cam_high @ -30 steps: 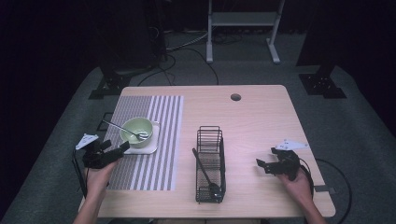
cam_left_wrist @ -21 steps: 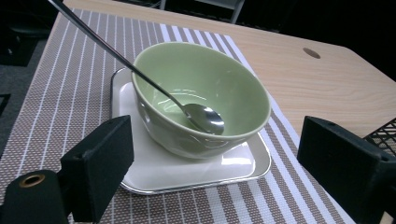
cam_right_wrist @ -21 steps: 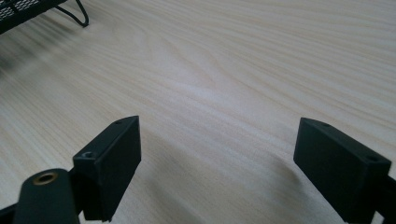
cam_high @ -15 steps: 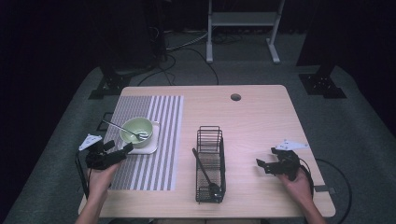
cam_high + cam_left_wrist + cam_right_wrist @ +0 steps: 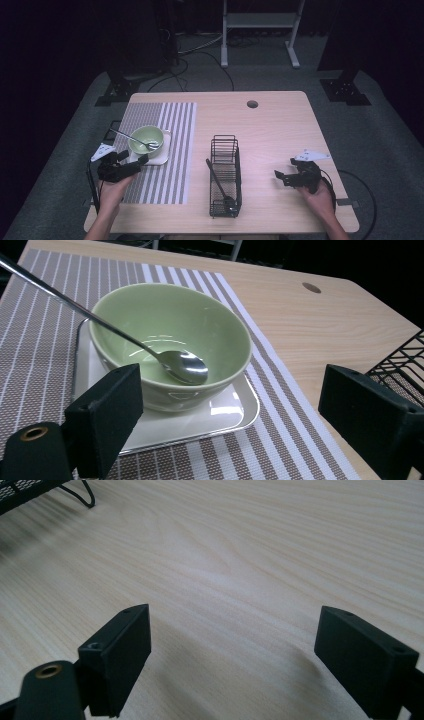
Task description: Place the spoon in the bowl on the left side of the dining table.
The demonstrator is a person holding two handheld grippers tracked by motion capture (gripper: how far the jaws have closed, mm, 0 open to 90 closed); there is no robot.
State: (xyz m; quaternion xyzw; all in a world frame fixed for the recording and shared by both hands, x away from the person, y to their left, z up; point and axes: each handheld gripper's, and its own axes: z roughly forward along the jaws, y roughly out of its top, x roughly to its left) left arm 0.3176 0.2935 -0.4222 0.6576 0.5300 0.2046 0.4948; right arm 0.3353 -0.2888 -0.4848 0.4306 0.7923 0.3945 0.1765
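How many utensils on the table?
2. A spoon rests in the green bowl on the striped mat; a dark utensil lies in the wire basket. More may be hidden there.

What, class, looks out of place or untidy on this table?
Nothing is spilled or broken. The spoon rests in the empty green bowl on its tray, handle jutting over the rim. A dark utensil lies slanted in the wire basket.

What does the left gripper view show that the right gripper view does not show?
Left gripper view: a green bowl with a metal spoon resting in it, on a white square tray, on a striped placemat.
Right gripper view: a wide stretch of bare wood with no dishes.
Both: wide-open black jaws, the wooden table and a part of the black wire basket.
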